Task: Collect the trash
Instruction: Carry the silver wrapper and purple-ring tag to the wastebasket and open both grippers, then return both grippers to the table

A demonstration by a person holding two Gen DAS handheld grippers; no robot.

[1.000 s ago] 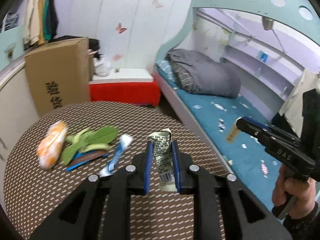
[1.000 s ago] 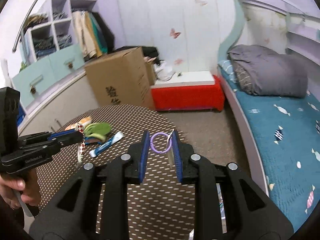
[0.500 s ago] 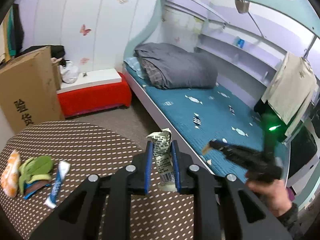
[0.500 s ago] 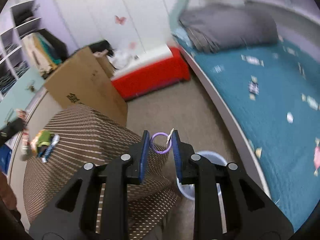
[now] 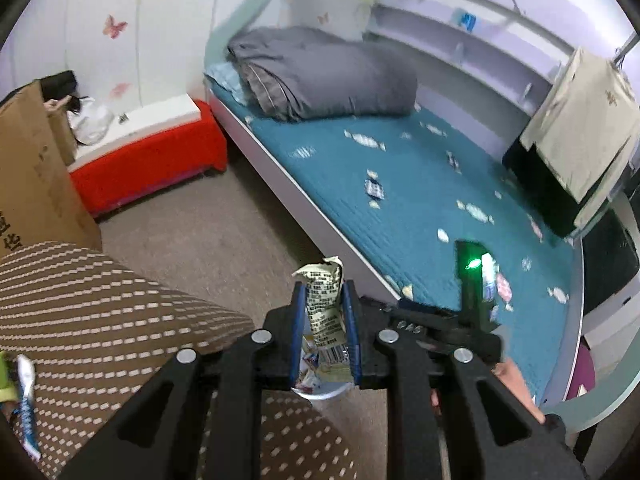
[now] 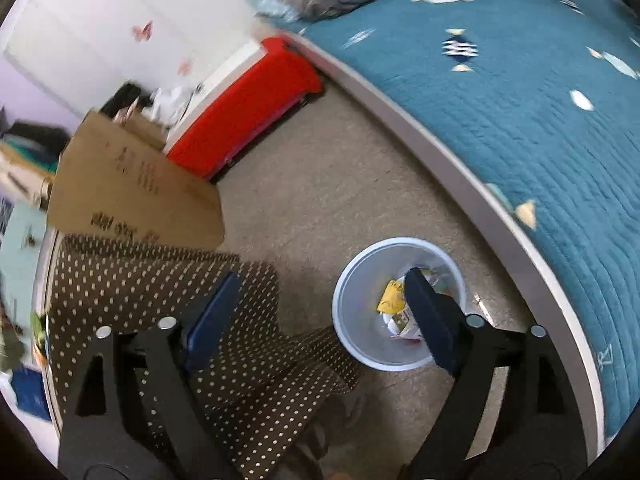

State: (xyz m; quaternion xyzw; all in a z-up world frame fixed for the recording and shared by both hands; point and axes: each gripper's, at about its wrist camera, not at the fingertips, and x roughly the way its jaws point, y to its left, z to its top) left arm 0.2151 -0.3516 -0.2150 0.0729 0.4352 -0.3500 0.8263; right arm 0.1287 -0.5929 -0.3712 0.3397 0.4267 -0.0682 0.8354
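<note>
Now, with the right gripper (image 6: 320,320) opening empty over the white bin (image 6: 348,280), bring the left gripper (image 5: 324,320), pinching the crumpled wrapper (image 5: 322,300), squarely above the rim before releasing.

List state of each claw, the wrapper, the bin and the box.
Left claw: shut on wrapper.
Wrapper: crumpled, upright between the pads, above the bin.
Right claw: jaws opening, nothing between them.
Bin: upright on the floor, uncovered, some trash inside.
Box: flaps open.
</note>
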